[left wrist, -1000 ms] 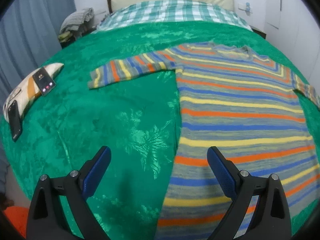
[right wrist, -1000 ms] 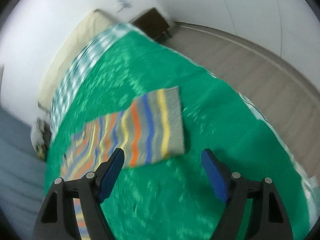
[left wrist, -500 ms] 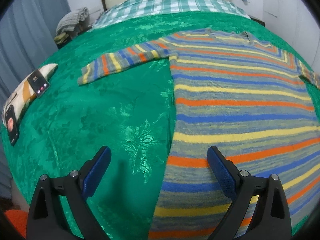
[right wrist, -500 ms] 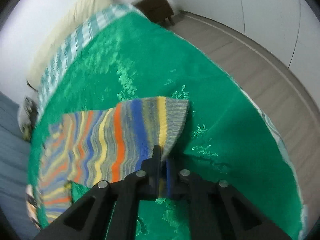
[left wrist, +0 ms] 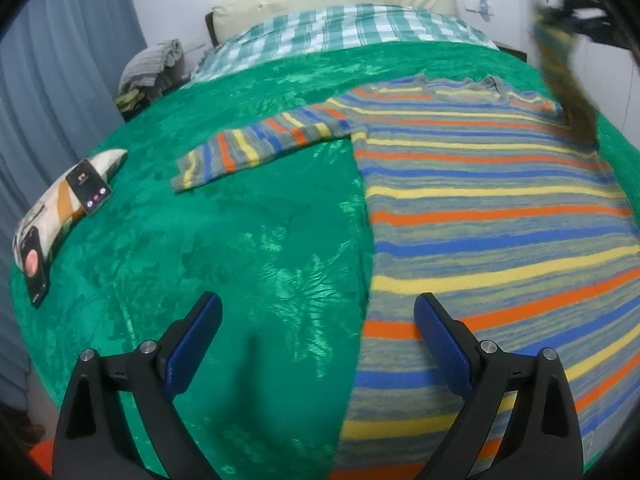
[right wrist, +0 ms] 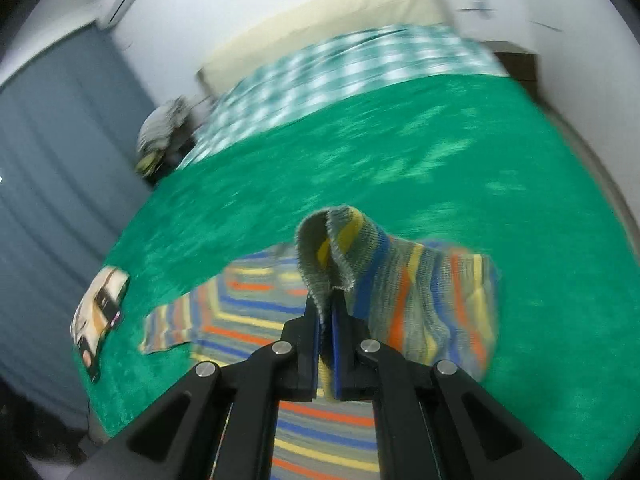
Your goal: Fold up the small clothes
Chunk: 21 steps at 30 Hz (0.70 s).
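Observation:
A striped sweater in grey, yellow, orange and blue lies flat on the green blanket. Its left sleeve stretches out to the left. My left gripper is open and empty above the sweater's left hem edge. My right gripper is shut on the cuff of the right sleeve and holds it lifted over the sweater body. The lifted sleeve also shows in the left wrist view at the top right, blurred.
A small patterned pillow with two phones on it lies at the blanket's left edge. A checked sheet and cream headboard lie beyond. A pile of clothes sits at the far left, by a blue curtain.
My right gripper closed on the right sleeve's cuff, then lifted it off the blanket and swung it over the sweater body. My left gripper moved slightly, staying open.

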Tool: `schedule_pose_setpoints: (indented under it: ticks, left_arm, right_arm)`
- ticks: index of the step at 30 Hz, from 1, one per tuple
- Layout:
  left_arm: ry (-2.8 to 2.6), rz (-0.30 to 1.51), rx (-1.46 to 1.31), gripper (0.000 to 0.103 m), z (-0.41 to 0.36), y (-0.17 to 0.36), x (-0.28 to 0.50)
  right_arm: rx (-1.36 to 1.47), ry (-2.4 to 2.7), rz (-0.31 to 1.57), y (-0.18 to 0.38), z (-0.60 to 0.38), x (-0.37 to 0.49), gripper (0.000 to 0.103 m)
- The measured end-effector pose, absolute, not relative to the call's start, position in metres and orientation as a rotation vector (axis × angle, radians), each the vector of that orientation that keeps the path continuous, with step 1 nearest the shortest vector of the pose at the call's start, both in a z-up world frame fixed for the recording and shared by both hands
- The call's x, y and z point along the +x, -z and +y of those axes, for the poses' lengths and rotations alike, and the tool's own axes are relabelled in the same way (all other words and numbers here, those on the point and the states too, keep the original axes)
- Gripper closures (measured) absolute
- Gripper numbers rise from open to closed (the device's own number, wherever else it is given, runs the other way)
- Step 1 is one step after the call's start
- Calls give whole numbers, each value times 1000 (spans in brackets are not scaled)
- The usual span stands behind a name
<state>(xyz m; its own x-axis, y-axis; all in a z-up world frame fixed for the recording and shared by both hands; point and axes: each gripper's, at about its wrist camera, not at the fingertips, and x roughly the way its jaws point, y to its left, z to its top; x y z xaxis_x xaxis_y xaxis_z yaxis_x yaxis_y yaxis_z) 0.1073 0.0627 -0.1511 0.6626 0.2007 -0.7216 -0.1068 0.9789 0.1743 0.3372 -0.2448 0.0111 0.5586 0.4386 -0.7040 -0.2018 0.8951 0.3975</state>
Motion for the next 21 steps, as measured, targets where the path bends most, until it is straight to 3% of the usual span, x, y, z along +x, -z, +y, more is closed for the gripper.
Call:
schedule_pose_setpoints:
  ticks: [2, 7, 11, 15, 16, 17, 19, 21]
  left_arm:
    - [-180, 833, 102, 6, 70, 151, 108]
    - [-182, 838, 3, 6, 90, 146, 112]
    - [-178, 850, -43, 6, 96, 148, 115]
    - [-183, 873, -27, 6, 92, 154, 116]
    - [-186, 877, -18, 6, 91, 156, 116]
    - [-186, 879, -14, 6, 91, 157, 116]
    - [-182, 880, -7, 6, 90, 158, 116]
    - [-179, 881, -6, 6, 89, 158, 117]
  right_arm:
    - [352, -473, 968, 9, -218, 348, 76]
    - [379, -456, 933, 26, -231, 345, 55]
    - [394, -386, 1002, 59, -257, 348, 55]
    - [438, -242, 1156, 127, -300, 347, 51]
    - [425, -165, 1179, 141, -316, 342, 56]
    - [445, -147, 1161, 144, -331, 335, 76]
    - [423, -107, 1126, 133, -348, 323, 79]
    - [338, -144, 1096, 112, -345, 310, 72]
